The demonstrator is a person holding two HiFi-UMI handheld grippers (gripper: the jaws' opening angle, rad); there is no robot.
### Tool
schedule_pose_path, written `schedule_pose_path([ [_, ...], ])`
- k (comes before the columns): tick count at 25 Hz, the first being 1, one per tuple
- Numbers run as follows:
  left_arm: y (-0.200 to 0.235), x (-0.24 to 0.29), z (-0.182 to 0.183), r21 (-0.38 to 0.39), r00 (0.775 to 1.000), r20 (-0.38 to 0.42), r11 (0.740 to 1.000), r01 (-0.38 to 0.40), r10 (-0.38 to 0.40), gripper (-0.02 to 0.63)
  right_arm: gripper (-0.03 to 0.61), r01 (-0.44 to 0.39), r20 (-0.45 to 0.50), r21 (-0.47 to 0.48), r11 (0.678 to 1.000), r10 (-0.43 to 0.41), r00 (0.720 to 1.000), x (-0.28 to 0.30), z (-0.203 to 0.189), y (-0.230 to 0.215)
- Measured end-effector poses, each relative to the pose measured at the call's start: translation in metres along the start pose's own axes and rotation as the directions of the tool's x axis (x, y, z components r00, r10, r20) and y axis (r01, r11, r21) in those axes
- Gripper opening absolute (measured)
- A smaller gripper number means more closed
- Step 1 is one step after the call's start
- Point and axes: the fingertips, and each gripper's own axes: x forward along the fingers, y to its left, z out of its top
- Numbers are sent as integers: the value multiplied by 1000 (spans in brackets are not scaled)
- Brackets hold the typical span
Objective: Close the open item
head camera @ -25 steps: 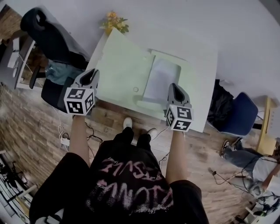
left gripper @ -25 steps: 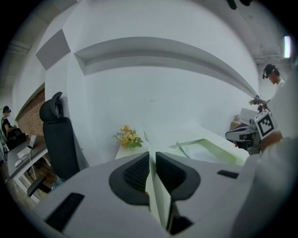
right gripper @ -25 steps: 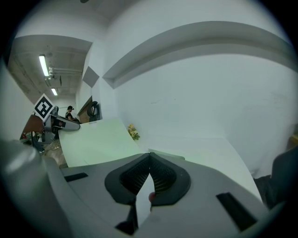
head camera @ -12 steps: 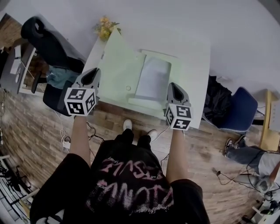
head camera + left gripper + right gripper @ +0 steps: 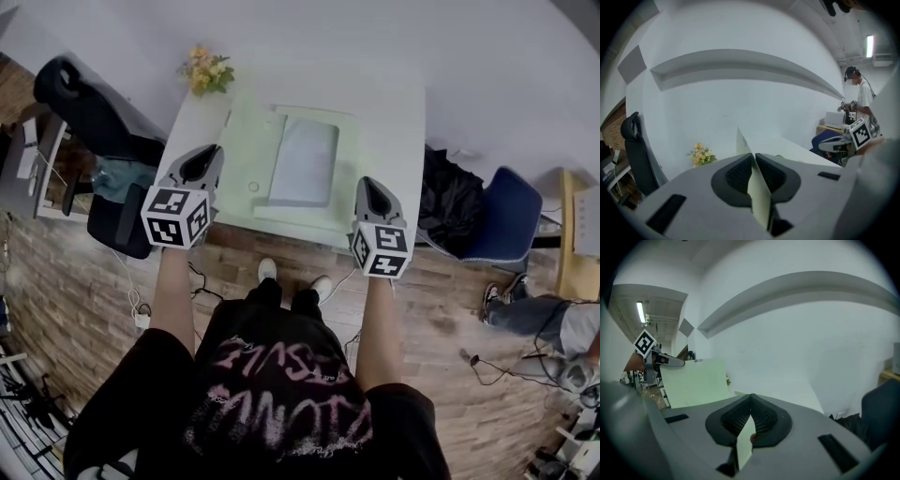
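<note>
Jaws of left gripper (image 5: 753,157) just drawn closer, clamped on the raised left cover of the pale green folder (image 5: 246,150). Right gripper (image 5: 751,397) pinching a thin green flap edge. Folder lying open on the white table (image 5: 398,112). Farther back, yellow flowers (image 5: 206,70) against the wall.

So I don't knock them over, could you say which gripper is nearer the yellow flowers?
Left. The left gripper is at the table's near-left edge, same side as the flowers; the right gripper is across the green folder.
</note>
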Motion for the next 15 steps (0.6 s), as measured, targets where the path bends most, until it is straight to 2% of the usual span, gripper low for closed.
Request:
schedule_pose_path([
  [9, -74, 26, 7, 71, 995, -30, 993, 94, -92, 41, 9, 46, 6, 14, 999, -46, 999, -32, -6, -31],
  [15, -126, 50, -8, 98, 982, -79, 979, 179, -171, 52, 9, 77, -7, 21, 997, -77, 997, -49, -18, -47],
])
